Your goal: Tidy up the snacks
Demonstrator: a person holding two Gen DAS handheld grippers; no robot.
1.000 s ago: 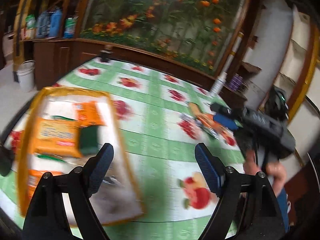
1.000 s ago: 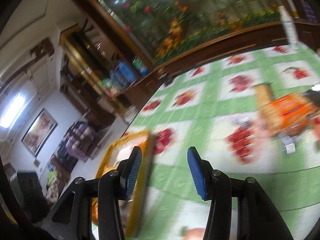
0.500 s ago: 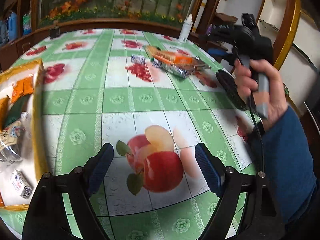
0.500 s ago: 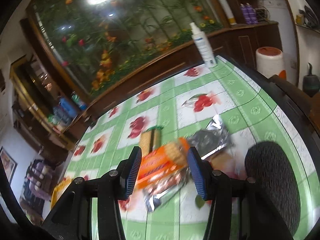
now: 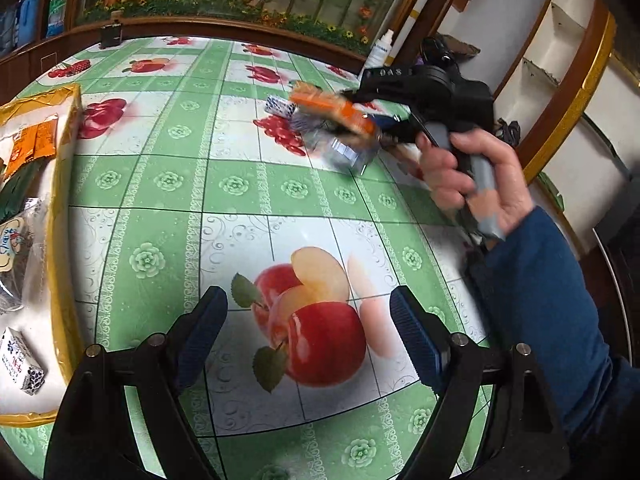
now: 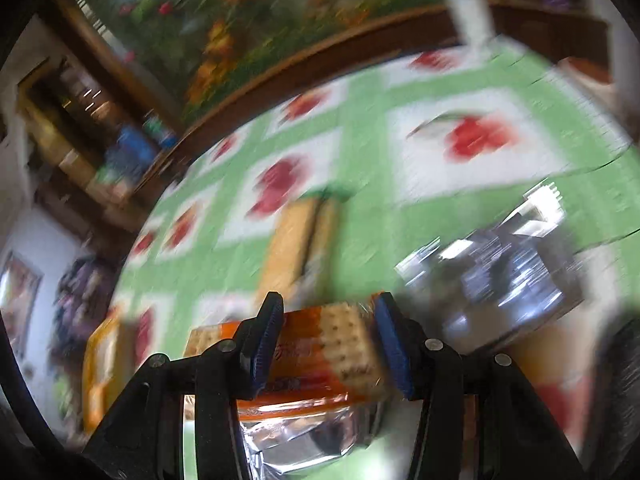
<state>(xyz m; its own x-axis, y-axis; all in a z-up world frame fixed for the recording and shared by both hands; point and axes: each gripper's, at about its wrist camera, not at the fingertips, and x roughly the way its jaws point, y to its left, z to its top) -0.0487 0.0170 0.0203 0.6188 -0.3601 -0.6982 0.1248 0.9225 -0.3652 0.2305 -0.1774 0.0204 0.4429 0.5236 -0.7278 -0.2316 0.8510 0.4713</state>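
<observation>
My right gripper (image 6: pixel 326 344) has its blue pads on either side of an orange cracker packet (image 6: pixel 320 354), touching it; the view is blurred. In the left wrist view the same packet (image 5: pixel 332 110) is lifted a little above a silver foil packet (image 5: pixel 338 148) and a small blue-and-white packet (image 5: pixel 281 106). A tan cracker pack (image 6: pixel 298 244) and a silver packet (image 6: pixel 504 276) lie beyond. My left gripper (image 5: pixel 308 332) is open and empty, over the apple print. A yellow-rimmed tray (image 5: pixel 64 216) with several snacks sits at the left.
A white spray bottle (image 5: pixel 382 46) stands at the table's far right edge. A small dark object (image 5: pixel 110 36) sits at the far edge. The green fruit-print tablecloth (image 5: pixel 224 184) covers the table. Shelves stand at the right.
My right gripper has moved down onto the snack pile and closed around the orange cracker packet, which is now raised. My left gripper stayed open and shifted only slightly.
</observation>
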